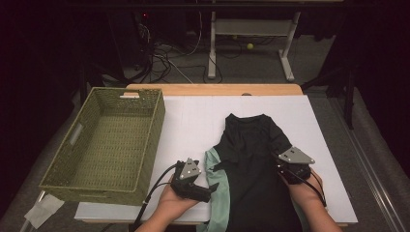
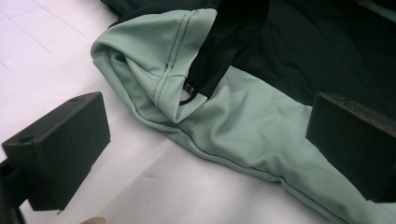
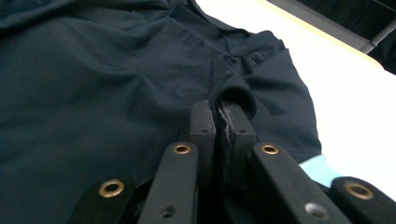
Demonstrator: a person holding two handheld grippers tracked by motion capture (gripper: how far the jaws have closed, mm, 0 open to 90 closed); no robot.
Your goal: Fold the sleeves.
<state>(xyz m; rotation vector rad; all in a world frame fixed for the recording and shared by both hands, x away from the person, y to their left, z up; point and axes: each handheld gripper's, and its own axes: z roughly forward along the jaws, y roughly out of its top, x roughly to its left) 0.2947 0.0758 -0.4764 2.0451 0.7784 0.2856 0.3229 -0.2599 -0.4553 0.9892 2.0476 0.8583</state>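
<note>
Dark, near-black stretch fabric with mint-green side panels makes up the one short-sleeved shirt (image 1: 251,164) I have in front of me; it lies flat on the white-covered tabletop (image 1: 193,121), collar pointing away from me and hem running off the near edge. I count one garment, one basket and two tongs. To the left of the shirt, well apart from it, sits one olive-green woven rectangular basket (image 1: 104,142) with slot handles cut in its walls, overhanging the tabletop's left edge. My left tongs (image 1: 205,192) rest just beside the shirt's left edge, the two blocky black jaws spread wide on either side of the smooth mint-green sleeve (image 2: 159,60), which is folded over with its double dark stitching showing; nothing is pinched there. My right tongs (image 3: 223,114) sit on the shirt's right sleeve, jaws pressed almost together and pinching a raised fold of the dark cloth between their tips. A sliver of the light green panel (image 3: 317,170) peeks out just right of those jaws.
</note>
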